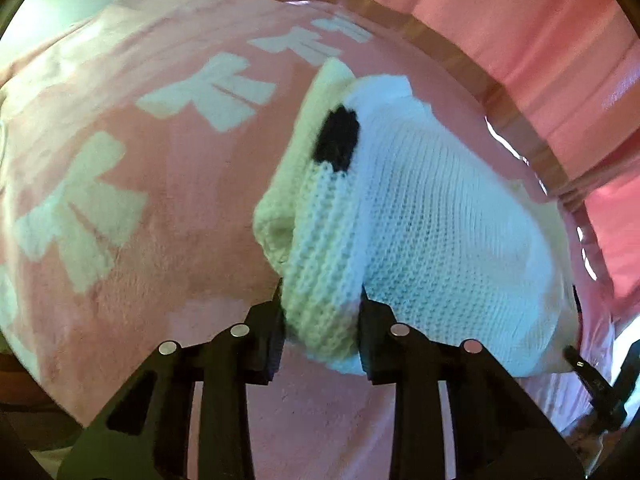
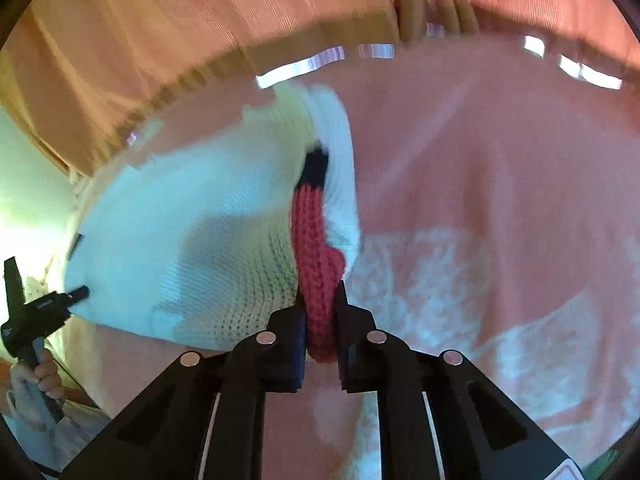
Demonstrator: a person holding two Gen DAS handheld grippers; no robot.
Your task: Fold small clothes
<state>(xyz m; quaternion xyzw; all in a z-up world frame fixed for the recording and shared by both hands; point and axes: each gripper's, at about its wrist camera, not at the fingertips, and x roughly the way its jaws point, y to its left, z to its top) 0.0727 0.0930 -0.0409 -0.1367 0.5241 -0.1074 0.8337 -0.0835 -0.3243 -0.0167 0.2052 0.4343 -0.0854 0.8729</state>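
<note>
White knitted sweater [image 1: 420, 216] held up over a pink blanket [image 1: 120, 160] — left gripper [image 1: 322, 332] clamped on a cream edge, right gripper [image 2: 320, 328] clamped on red trim [image 2: 316, 248]. Soft, light, floppy; best gripped at thick ribbed edges.

Open pink blanket [image 1: 132, 264] left of bunched sweater [image 1: 432, 216]

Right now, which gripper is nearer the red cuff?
Right. The right gripper is clamped on the red cuff; the left gripper grips a white cuff at the sweater's other side.
</note>
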